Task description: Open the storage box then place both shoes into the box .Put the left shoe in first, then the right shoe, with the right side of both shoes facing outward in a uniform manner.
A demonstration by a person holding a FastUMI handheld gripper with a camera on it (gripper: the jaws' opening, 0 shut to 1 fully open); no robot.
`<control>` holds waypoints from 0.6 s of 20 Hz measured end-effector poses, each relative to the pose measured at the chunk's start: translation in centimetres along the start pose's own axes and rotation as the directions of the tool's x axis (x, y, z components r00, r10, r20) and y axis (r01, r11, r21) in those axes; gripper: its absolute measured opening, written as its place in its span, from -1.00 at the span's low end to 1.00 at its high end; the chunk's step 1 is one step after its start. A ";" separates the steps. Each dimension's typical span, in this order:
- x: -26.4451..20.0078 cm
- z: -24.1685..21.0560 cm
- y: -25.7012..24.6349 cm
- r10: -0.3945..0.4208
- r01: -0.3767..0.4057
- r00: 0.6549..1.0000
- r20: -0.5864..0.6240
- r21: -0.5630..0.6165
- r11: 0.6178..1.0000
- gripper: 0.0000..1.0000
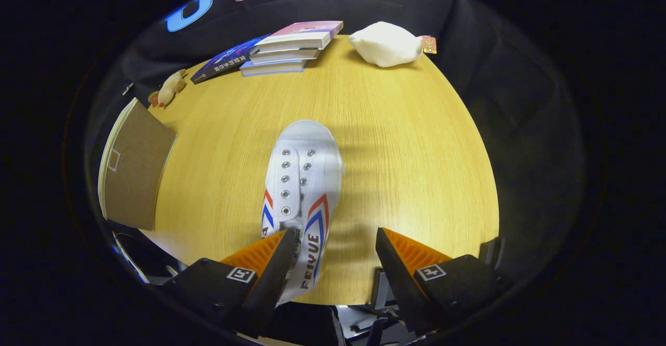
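Note:
A white canvas shoe (304,179) with red and blue side stripes and metal eyelets lies on the wooden table (406,148), toe pointing away from me. My gripper (333,234) hangs over its heel end with the fingers spread wide. The left finger (270,268) covers the heel part of the shoe, and the right finger (400,263) stands apart from it over bare wood. Nothing is pinched between them. The storage box (132,171), brown cardboard with pale sides, sits at the table's left edge, well left of the shoe. I cannot tell whether its lid is open.
A stack of books (291,49) and a dark blue book (226,60) lie at the far edge. A white soft bundle (387,44) rests to their right. A small tan toy (169,90) sits just beyond the box. Bare wood stretches right of the shoe.

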State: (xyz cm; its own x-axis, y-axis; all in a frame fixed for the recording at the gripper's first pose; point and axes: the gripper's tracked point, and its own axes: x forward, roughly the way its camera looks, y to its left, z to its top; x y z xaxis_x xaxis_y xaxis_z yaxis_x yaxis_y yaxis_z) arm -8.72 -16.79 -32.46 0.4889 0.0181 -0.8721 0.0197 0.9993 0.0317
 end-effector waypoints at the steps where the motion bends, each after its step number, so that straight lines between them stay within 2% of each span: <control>1: 0.4 0.0 0.1 0.002 -0.002 1.000 -0.006 -0.004 1.000 0.92; 4: 1.7 0.0 0.5 0.012 -0.012 0.999 -0.033 -0.012 1.000 0.87; 8: 2.2 -0.2 1.8 0.068 -0.065 0.996 -0.062 0.046 0.997 0.37; 9: 2.3 -0.3 2.3 0.089 -0.084 0.994 -0.068 0.067 0.994 0.10; 10: 2.3 -0.4 2.2 0.084 -0.078 0.994 -0.066 0.082 0.994 -0.07; 12: 2.3 -0.3 2.2 0.086 -0.079 0.993 -0.075 0.099 0.992 -0.23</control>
State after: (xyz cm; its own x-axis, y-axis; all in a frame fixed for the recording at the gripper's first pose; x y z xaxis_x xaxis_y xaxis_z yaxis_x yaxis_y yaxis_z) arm -7.83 -14.56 -34.54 0.4217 0.1065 -0.9005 0.0676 0.9866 0.1484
